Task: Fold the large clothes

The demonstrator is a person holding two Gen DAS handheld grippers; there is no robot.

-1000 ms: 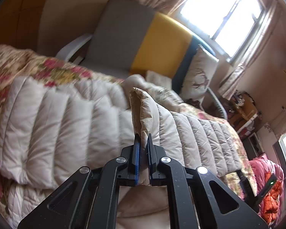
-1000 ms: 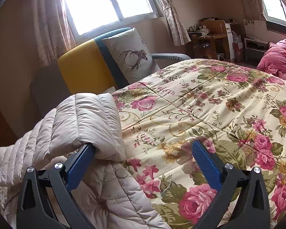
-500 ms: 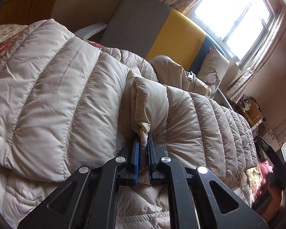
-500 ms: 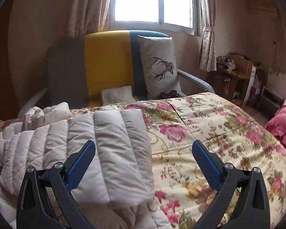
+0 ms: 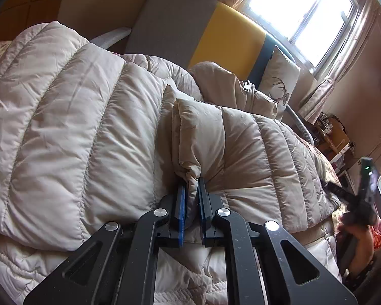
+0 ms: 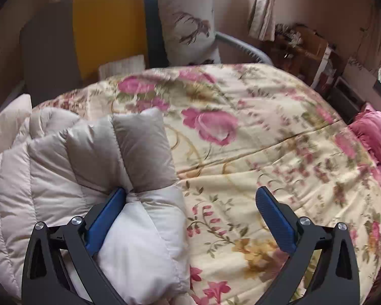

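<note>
- My left gripper point(image 5: 191, 195) is keeping its jaws clamped on a pinched corner of the puffer jacket point(image 5: 94, 137); my right gripper point(image 6: 190, 218) is holding its jaws wide apart, gripping nothing.
- The floral bedspread point(image 6: 254, 152) is carrying everything, stretching away to the right of my right-hand jaws.
- The jacket is lying on the bed's left side, with its quilted length running across the left wrist view.
- The sleeve point(image 6: 129, 152) is resting folded over the body; its cuff end is lying just ahead of my right jaws, with the left pad point(image 6: 106, 216) touching it.
- I judge my right hand is nearer that cuff, so the next grasp is falling to it.
</note>
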